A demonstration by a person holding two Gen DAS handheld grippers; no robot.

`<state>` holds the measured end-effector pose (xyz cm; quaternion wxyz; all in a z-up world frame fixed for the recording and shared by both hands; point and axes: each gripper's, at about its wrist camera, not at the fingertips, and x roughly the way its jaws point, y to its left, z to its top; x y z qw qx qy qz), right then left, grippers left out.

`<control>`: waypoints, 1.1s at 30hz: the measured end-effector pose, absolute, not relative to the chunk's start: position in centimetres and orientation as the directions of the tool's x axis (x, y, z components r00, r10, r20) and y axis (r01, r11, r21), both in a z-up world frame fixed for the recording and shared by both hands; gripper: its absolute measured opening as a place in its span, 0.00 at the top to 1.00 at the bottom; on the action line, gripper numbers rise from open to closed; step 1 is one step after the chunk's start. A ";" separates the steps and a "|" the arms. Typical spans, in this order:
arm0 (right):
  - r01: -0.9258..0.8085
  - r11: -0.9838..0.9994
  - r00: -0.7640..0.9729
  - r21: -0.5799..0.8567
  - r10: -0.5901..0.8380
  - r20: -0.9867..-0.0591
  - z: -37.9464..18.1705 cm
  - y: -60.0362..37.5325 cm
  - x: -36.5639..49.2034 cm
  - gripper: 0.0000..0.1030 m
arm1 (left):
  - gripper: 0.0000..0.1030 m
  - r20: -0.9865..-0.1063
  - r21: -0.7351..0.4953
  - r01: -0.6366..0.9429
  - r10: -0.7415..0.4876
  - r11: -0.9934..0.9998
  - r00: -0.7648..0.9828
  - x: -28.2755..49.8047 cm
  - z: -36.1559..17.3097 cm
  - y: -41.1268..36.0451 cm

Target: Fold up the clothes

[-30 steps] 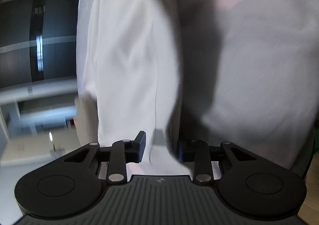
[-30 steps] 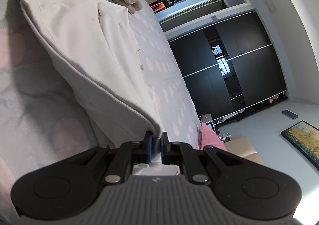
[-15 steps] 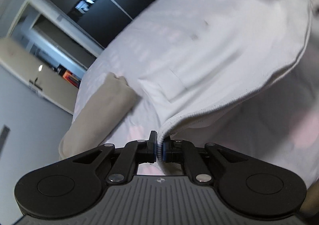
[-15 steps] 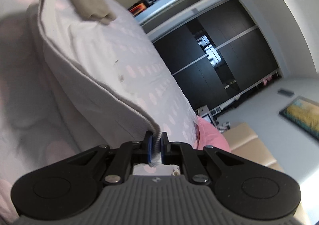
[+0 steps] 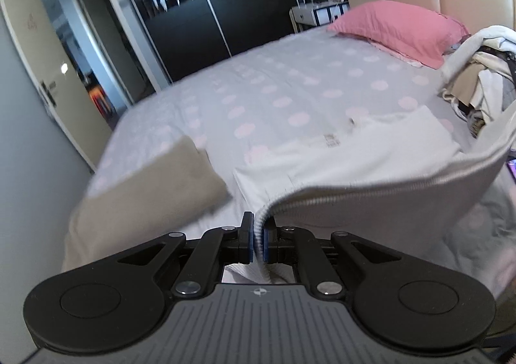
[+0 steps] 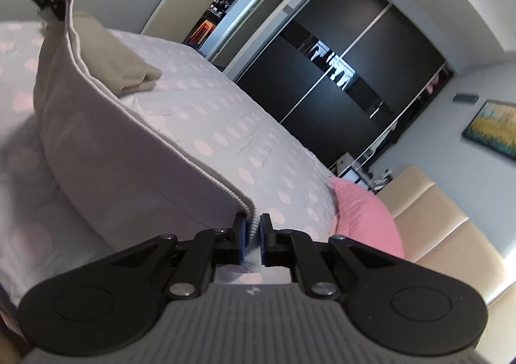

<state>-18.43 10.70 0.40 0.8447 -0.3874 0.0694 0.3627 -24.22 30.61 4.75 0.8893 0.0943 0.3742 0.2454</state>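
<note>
Having just closed on the ribbed hem [image 5: 354, 199], left gripper [image 5: 257, 241] joins right gripper [image 6: 253, 243], likewise clamped; garment [image 6: 106, 151] apparently raised off bed [image 5: 258, 90] for folding.

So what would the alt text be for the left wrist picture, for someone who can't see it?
The left gripper is shut on the ribbed hem of a pale garment, held stretched above a bed with a pink-dotted cover. A folded beige cloth lies to the left, a pink pillow and a heap of clothes sit near the headboard, and a dark wardrobe stands behind.
</note>
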 end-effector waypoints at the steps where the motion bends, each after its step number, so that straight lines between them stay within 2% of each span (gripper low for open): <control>1: -0.670 0.441 0.726 -0.597 0.557 -0.403 1.1 11.2 -17.6 0.91 | 0.96 -0.608 0.364 -0.364 0.515 0.857 0.604 -23.4 5.1 30.9; 6: -0.679 0.452 0.724 -0.579 0.543 -0.426 2.8 14.6 -11.8 0.91 | 0.96 -0.589 0.393 -0.358 0.531 0.847 0.609 -17.3 6.1 33.9; 12: -0.690 0.479 0.723 -0.542 0.484 -0.493 1.9 20.3 -3.0 0.91 | 0.96 -0.628 0.404 -0.329 0.520 0.854 0.579 -8.2 4.3 38.6; 18: -0.701 0.526 0.706 -0.482 0.411 -0.577 -2.2 26.8 5.5 0.91 | 0.96 -0.722 0.402 -0.290 0.495 0.869 0.483 0.5 -1.4 43.5; 25: -0.696 0.563 0.683 -0.445 0.327 -0.653 -9.2 32.1 13.0 0.91 | 0.96 -0.803 0.399 -0.262 0.472 0.879 0.363 6.6 -9.9 47.7; 26: -0.693 0.571 0.680 -0.439 0.318 -0.660 -10.2 32.5 13.9 0.93 | 0.94 -0.811 0.392 -0.268 0.468 0.880 0.350 7.0 -10.9 48.3; 27: -0.682 0.580 0.687 -0.445 0.300 -0.662 -11.0 32.9 14.8 1.00 | 0.93 -0.814 0.389 -0.279 0.469 0.878 0.341 7.4 -11.8 48.8; 33: -0.668 0.647 0.644 -0.366 0.258 -0.720 -15.2 32.9 18.6 1.00 | 0.83 -0.823 0.357 -0.334 0.463 0.872 0.329 8.1 -15.2 50.8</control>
